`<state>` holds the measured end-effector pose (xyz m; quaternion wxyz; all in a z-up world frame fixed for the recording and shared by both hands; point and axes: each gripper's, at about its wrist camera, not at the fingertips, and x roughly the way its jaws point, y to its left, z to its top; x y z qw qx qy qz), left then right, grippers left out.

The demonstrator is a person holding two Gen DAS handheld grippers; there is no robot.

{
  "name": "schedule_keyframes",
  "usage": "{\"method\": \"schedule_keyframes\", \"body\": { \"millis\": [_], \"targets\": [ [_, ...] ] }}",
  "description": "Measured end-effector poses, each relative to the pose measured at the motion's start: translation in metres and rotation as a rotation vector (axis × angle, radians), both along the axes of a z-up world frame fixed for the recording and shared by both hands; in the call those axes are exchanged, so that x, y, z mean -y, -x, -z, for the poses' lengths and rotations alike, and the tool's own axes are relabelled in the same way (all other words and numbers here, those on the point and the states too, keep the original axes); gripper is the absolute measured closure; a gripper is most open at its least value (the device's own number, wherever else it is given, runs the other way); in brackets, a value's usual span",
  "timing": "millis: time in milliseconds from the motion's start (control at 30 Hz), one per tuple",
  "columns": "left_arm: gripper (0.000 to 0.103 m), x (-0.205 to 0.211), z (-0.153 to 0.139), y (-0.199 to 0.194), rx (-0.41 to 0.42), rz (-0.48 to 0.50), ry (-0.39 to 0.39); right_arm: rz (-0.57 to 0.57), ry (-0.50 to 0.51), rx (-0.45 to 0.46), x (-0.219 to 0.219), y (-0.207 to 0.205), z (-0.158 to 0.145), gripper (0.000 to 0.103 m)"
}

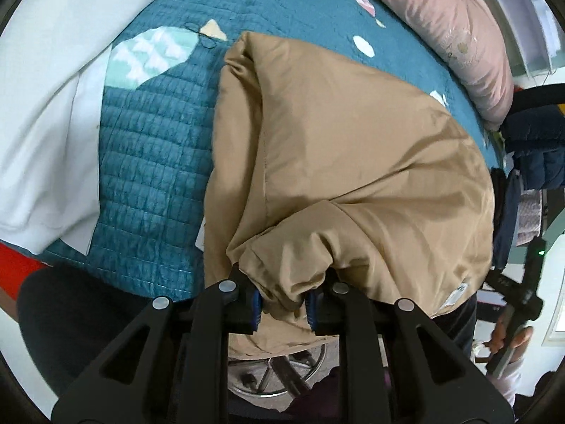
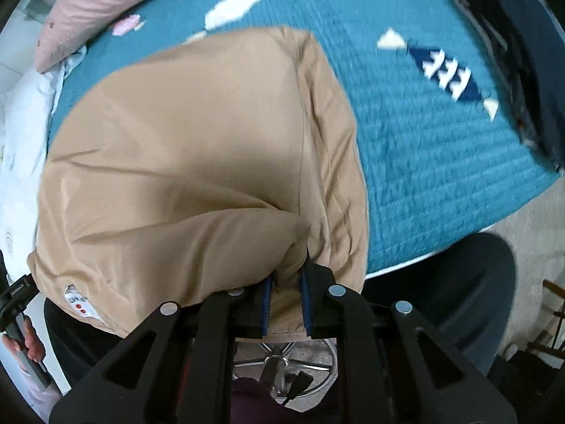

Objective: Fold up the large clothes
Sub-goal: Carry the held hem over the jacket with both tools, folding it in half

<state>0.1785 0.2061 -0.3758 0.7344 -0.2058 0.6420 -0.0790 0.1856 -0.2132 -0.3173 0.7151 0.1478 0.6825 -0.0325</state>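
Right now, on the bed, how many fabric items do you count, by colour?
Tan garment: 1, held by the left hand-held gripper and the right hand-held gripper
Teal quilt: 1
Pink pillow: 1
White fabric: 1
Total: 4

The bed, under a teal quilted cover (image 1: 152, 148) with pale patches, carries a tan garment (image 1: 353, 162) spread toward its near edge and hanging over it. A pink pillow (image 1: 455, 31) lies along the far edge, dark clothes (image 2: 519, 53) at 1 corner.
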Motion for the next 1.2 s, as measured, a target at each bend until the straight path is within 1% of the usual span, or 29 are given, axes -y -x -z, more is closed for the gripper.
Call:
{"method": "schedule_keyframes", "body": {
  "millis": [100,133,200,233,267,300,333,367,400,467,567,667,700,733,767,800,867,900,933,967,1033,1067,1100,1133,1167,1200],
  "targets": [
    [0.082,-0.004,0.002,0.004,0.012,-0.010,0.012,-0.024,0.027,-0.013,-0.004,0.002,0.008,0.087],
    [0.082,-0.005,0.002,0.004,0.011,-0.011,0.008,-0.035,0.042,-0.016,-0.006,0.002,0.008,0.085],
    [0.079,-0.004,-0.004,0.007,0.014,0.001,-0.015,-0.067,0.061,-0.032,-0.009,0.002,0.003,0.074],
    [0.077,-0.003,-0.008,0.008,0.015,0.011,-0.025,-0.072,0.067,-0.037,-0.010,0.002,0.000,0.072],
    [0.073,-0.001,-0.015,0.008,0.022,0.023,-0.040,-0.078,0.062,-0.037,-0.009,0.003,-0.006,0.066],
    [0.066,0.000,-0.021,0.009,0.029,0.033,-0.050,-0.082,0.055,-0.041,-0.007,0.004,-0.010,0.054],
    [0.060,0.002,-0.027,0.009,0.030,0.039,-0.057,-0.085,0.045,-0.058,-0.004,0.006,-0.016,0.047],
    [0.034,0.003,-0.033,0.010,0.017,0.044,-0.090,-0.084,0.041,-0.063,-0.001,0.007,-0.020,0.041],
    [0.023,0.003,-0.039,0.013,0.011,0.041,-0.139,-0.081,0.037,-0.058,0.004,0.011,-0.028,0.037],
    [0.023,0.001,-0.052,0.022,0.038,0.063,-0.170,-0.072,0.025,-0.039,0.011,0.015,-0.042,0.035],
    [0.023,-0.007,-0.067,0.035,0.047,0.052,-0.193,-0.033,0.000,-0.005,0.025,0.020,-0.063,0.035],
    [0.023,-0.007,-0.083,0.038,0.078,0.031,-0.208,-0.020,-0.008,0.081,0.023,0.013,-0.088,0.036],
    [0.023,-0.007,-0.088,0.038,0.096,0.024,-0.198,-0.025,-0.023,0.114,0.022,0.011,-0.095,0.044],
    [0.023,-0.004,-0.096,0.037,0.125,0.019,-0.173,-0.047,-0.041,0.147,0.016,0.006,-0.100,0.049],
    [0.024,0.000,-0.100,0.034,0.146,0.022,-0.154,-0.072,-0.047,0.154,0.008,0.000,-0.102,0.059],
    [0.034,0.006,-0.103,0.031,0.167,0.031,-0.131,-0.088,-0.049,0.143,0.001,-0.006,-0.099,0.072],
    [0.047,0.022,-0.100,0.023,0.167,0.053,-0.094,-0.103,-0.093,0.092,-0.010,-0.017,-0.082,0.085],
    [0.055,0.030,-0.094,0.018,0.157,0.066,-0.074,-0.108,-0.117,0.056,-0.016,-0.022,-0.068,0.086],
    [0.063,0.036,-0.088,0.015,0.144,0.074,-0.067,-0.115,-0.108,0.017,-0.022,-0.026,-0.053,0.087],
    [0.074,0.043,-0.074,0.014,0.100,0.084,-0.075,-0.114,-0.087,-0.010,-0.026,-0.026,-0.044,0.088],
    [0.078,0.051,-0.048,0.013,0.025,0.091,-0.104,-0.092,-0.073,-0.087,-0.028,-0.023,-0.019,0.088],
    [0.083,0.052,-0.034,0.016,-0.012,0.095,-0.109,-0.081,-0.060,-0.109,-0.027,-0.022,-0.010,0.089],
    [0.084,0.051,-0.019,0.020,-0.050,0.094,-0.115,-0.073,-0.031,-0.120,-0.025,-0.019,-0.004,0.093],
    [0.088,0.048,-0.004,0.024,-0.083,0.080,-0.141,-0.064,0.014,-0.131,-0.020,-0.016,0.005,0.095],
    [0.101,0.043,0.008,0.027,-0.112,0.066,-0.190,-0.047,0.026,-0.141,-0.015,-0.014,0.012,0.096],
    [0.101,0.038,0.020,0.029,-0.136,0.051,-0.214,-0.019,-0.001,-0.146,-0.007,-0.011,0.021,0.097]
  ]
}}
